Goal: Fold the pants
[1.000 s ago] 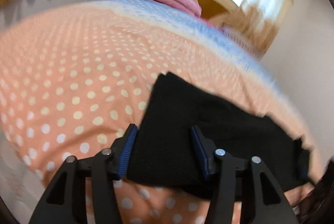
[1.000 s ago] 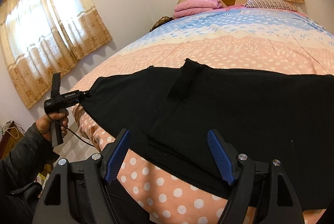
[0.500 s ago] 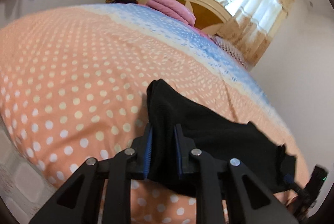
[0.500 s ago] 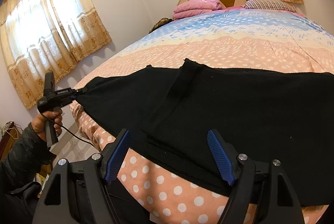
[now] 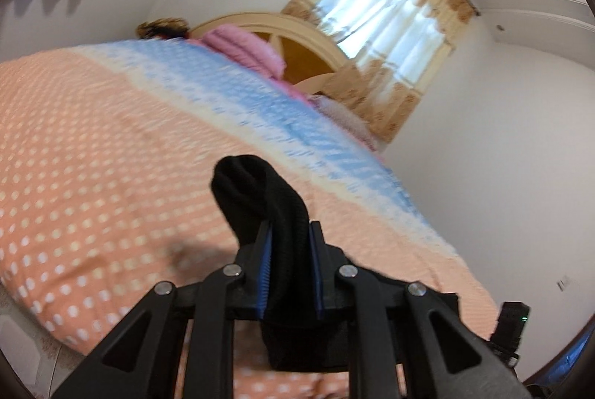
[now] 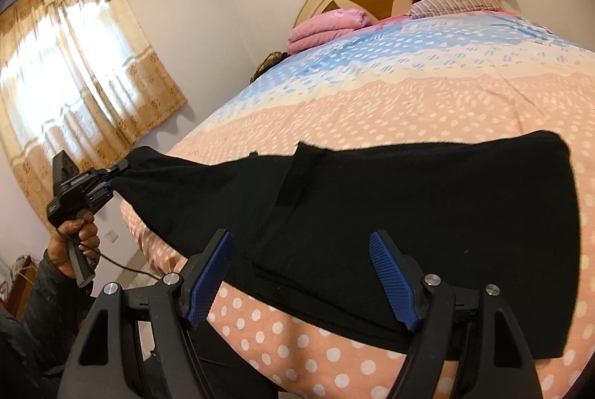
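We lifted one end of the pants to fold them.

Our right tongs were spread wide over the near edge of the black pants, holding nothing. Our left tongs had just closed and pinched the pants' far end, raising it off the bed so it could go over.

Soft daylight glows through the pale yellow curtained window, blown out white. The left wrist view smears the dotted peach-and-blue bedspread. Fisheye edges darken and bend.
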